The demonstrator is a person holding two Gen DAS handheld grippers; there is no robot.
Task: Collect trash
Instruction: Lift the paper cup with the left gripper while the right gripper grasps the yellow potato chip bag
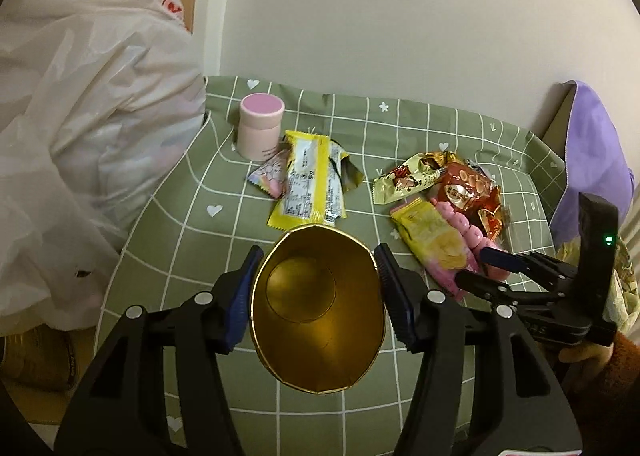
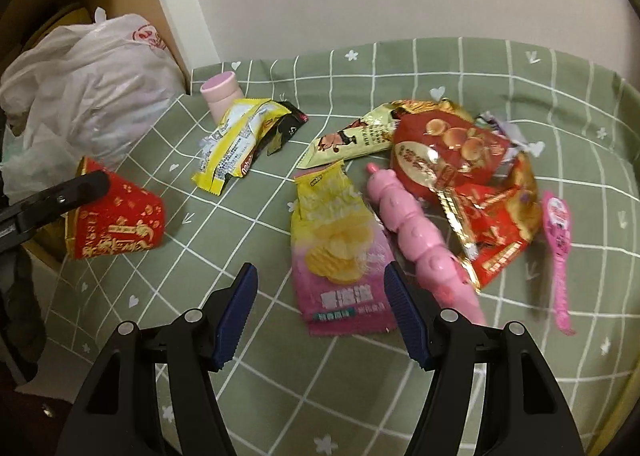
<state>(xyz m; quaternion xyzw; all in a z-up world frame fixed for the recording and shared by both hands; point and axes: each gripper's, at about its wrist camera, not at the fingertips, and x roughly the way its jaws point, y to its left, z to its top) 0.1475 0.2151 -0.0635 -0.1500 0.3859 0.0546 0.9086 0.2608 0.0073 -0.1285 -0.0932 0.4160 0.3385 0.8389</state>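
Red-and-gold paper cup [image 1: 318, 312] sat clamped in left gripper [image 1: 316, 288]; right gripper [image 2: 320, 312] gaped empty over pink-yellow chip wrapper [image 2: 340, 256]. Next, prob.: cup into white plastic bag [image 1: 80, 128], far left.

1. The paper cup [image 1: 318, 312] lay on its side between the fingers of the left gripper [image 1: 318, 296], at the near left part of the tablecloth [image 2: 520, 68], its open mouth toward the left wrist camera.
2. Left of the table, off its edge, sat the plastic bag [image 2: 88, 96].
3. At the back left of the cloth stood the jar [image 1: 261, 124], and just before it lay the biscuit wrapper [image 1: 308, 184].
4. To the right lay the chip packet [image 2: 340, 248], with the toy tube [image 2: 416, 232] touching its right side.
5. Behind and right of the tube lay the snack bag [image 2: 468, 176], partly on the nut wrapper [image 2: 356, 138].
6. Farthest right lay the lollipop wrapper [image 2: 560, 244].
7. The right gripper [image 2: 318, 312] hung above the chip packet's near end.
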